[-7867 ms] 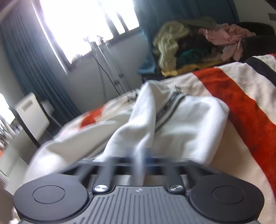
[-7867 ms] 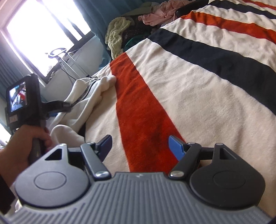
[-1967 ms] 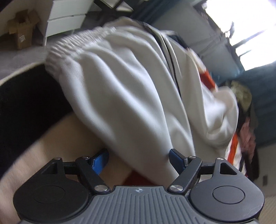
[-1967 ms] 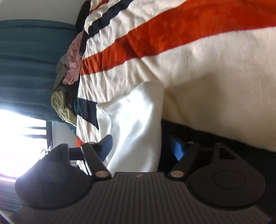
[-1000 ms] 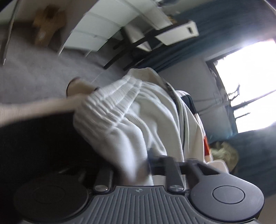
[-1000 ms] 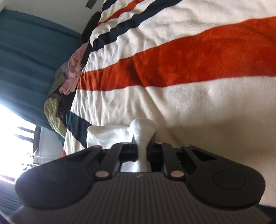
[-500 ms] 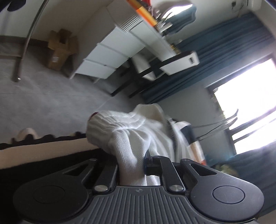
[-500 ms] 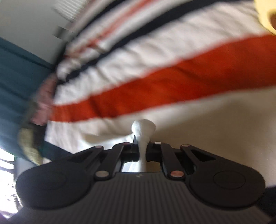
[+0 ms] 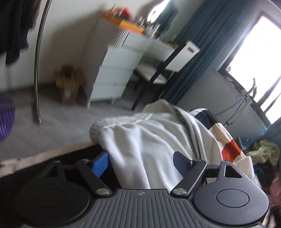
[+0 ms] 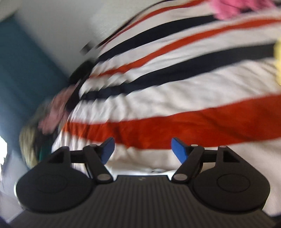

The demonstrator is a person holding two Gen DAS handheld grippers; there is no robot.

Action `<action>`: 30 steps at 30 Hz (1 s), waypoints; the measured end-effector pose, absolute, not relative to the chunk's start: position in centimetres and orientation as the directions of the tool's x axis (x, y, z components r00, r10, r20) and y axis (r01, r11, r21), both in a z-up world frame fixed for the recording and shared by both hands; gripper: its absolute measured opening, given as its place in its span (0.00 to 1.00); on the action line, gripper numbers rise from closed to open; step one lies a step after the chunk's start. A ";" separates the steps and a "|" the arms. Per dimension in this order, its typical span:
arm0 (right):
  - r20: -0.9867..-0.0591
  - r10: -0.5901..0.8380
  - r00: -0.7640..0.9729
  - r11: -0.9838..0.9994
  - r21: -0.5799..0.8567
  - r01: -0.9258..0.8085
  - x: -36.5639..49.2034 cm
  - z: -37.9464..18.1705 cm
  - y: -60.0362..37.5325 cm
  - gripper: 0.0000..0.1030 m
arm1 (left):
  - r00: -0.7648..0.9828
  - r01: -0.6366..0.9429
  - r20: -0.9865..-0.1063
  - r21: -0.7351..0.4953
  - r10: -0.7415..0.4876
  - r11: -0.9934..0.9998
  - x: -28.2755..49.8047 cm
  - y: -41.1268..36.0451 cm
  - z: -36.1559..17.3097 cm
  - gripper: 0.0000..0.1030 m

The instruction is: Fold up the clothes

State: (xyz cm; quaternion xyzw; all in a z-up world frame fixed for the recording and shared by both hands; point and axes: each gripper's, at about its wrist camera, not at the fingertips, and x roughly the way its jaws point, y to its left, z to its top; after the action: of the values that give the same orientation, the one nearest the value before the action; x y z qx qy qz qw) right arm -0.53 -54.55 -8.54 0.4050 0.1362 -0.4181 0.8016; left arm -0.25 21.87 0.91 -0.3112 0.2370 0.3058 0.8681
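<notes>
A white zip-up garment (image 9: 151, 140) lies bunched on the striped blanket (image 9: 228, 149) at the bed's edge, its ribbed hem toward the floor. My left gripper (image 9: 140, 163) hovers over its near end, jaws opening. The cloth runs between the blue pads (image 9: 101, 163), which do not press it. The right wrist view is blurred. There my right gripper (image 10: 143, 147) is also opening, with nothing between its pads, above the red and black stripes of the blanket (image 10: 175, 122). A strip of the white garment (image 10: 140, 168) shows just below its fingers.
Beyond the bed edge are grey floor, a white drawer unit (image 9: 112, 73), a chair (image 9: 158, 73), a cardboard box (image 9: 68, 86) and a curved metal pole (image 9: 37, 70). Piled clothes (image 9: 263, 150) sit by the blue curtain. Pink clothing (image 10: 228, 8) lies at the blanket's far side.
Both grippers were shut on folds of the white garment half a second ago; both have let go, spread their jaws and lifted away. The garment has dropped onto the bed.
</notes>
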 end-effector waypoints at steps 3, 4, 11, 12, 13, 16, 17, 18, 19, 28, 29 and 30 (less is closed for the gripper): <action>-0.518 -0.468 0.715 0.539 0.474 0.696 3.5 -9.2 -54.6 0.70 | 0.743 -0.624 -0.510 -0.295 0.433 0.724 0.4 17.6 2.4 0.82; -0.517 -0.437 0.736 0.579 0.465 0.670 4.7 -9.6 -54.8 0.70 | 0.767 -0.592 -0.473 -0.259 0.434 0.763 0.6 16.1 2.6 0.84; -0.638 -0.365 0.678 0.640 0.356 0.680 9.6 -12.9 -54.9 0.71 | 0.838 -0.392 -0.459 -0.130 0.295 0.911 2.6 9.0 0.8 0.89; -0.644 -0.368 0.670 0.650 0.337 0.681 9.9 -13.2 -54.9 0.71 | 0.836 -0.379 -0.469 -0.120 0.284 0.918 3.0 8.7 0.6 0.89; -0.651 -0.371 0.662 0.660 0.317 0.681 10.2 -13.4 -54.9 0.70 | 0.834 -0.366 -0.479 -0.110 0.273 0.924 3.3 8.4 0.3 0.89; -0.668 -0.372 0.644 0.685 0.271 0.677 11.0 -14.2 -55.1 0.71 | 0.832 -0.351 -0.493 -0.109 0.256 0.930 3.7 8.2 -0.1 0.89; -0.670 -0.364 0.646 0.691 0.271 0.670 11.1 -14.4 -55.2 0.71 | 0.831 -0.349 -0.496 -0.115 0.251 0.930 3.6 8.3 -0.2 0.89; -0.669 -0.361 0.650 0.697 0.271 0.664 11.2 -14.5 -55.3 0.68 | 0.830 -0.349 -0.500 -0.121 0.246 0.929 3.5 8.4 -0.3 0.89; -0.666 -0.358 0.655 0.703 0.270 0.659 11.2 -14.6 -55.5 0.59 | 0.829 -0.349 -0.504 -0.127 0.242 0.928 3.4 8.5 -0.4 0.89; -0.571 -0.464 0.677 0.666 0.279 0.692 9.9 -12.4 -55.3 0.10 | 0.817 -0.324 -0.526 -0.084 0.234 0.942 4.2 7.6 -1.4 0.89; -0.563 -0.483 0.671 0.656 0.275 0.703 9.8 -12.2 -55.3 0.10 | 0.818 -0.318 -0.527 -0.074 0.233 0.945 4.3 7.3 -1.5 0.89; -0.554 -0.501 0.665 0.647 0.272 0.713 9.6 -12.1 -55.2 0.10 | 0.820 -0.309 -0.524 -0.067 0.230 0.949 4.4 7.1 -1.6 0.89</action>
State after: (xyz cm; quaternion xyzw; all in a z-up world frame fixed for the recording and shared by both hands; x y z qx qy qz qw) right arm 9.62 -55.22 -12.10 0.2406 0.2203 -0.3447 0.8802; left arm 4.38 7.12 -1.65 -0.0744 0.2645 0.1417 0.9510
